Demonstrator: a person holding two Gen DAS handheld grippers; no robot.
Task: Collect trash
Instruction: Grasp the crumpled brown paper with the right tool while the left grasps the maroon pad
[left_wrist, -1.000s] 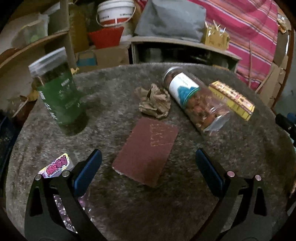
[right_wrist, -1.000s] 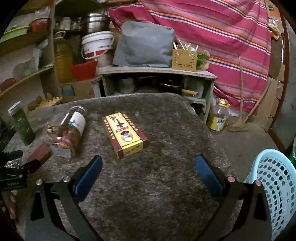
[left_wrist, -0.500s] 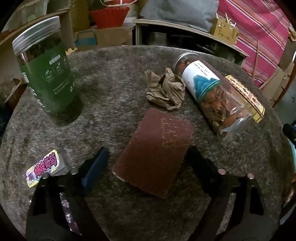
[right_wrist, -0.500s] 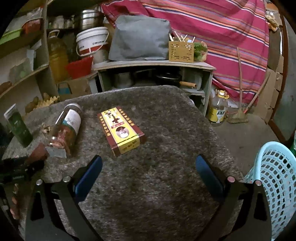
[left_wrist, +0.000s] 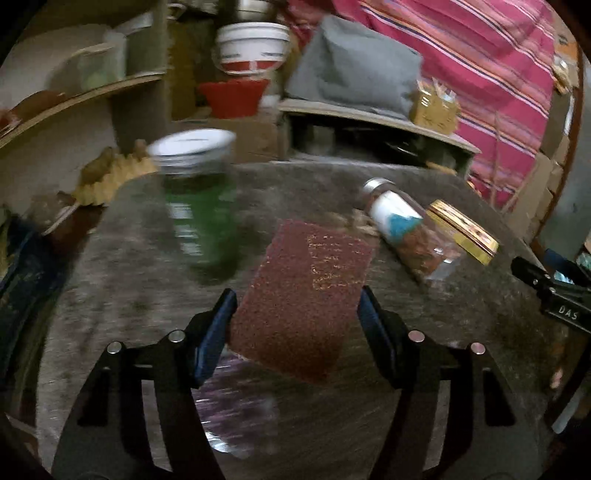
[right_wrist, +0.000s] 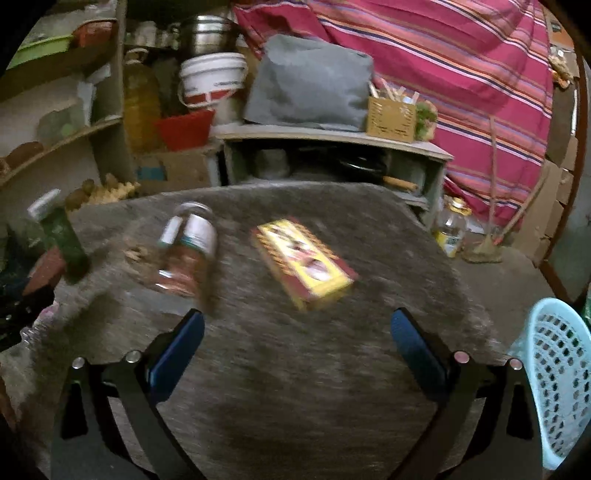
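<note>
My left gripper (left_wrist: 295, 317) is shut on a reddish-brown rectangular pad (left_wrist: 301, 295) and holds it tilted above the grey table (left_wrist: 461, 332). A crumpled brown paper (left_wrist: 360, 221) peeks out behind the pad. A shiny purple wrapper (left_wrist: 236, 406) lies under the gripper. My right gripper (right_wrist: 295, 347) is open and empty over the table's near side. The pad also shows at the far left in the right wrist view (right_wrist: 46, 269).
A green jar (left_wrist: 199, 206) stands upright at left. A clear jar with a white label (left_wrist: 402, 229) lies on its side beside a yellow and red box (right_wrist: 304, 264). A light blue basket (right_wrist: 561, 376) stands off the table's right edge. Cluttered shelves stand behind.
My left gripper moved forward, closed its jaws on the reddish-brown pad and lifted it off the table. The right gripper stayed open and drifted a little.
</note>
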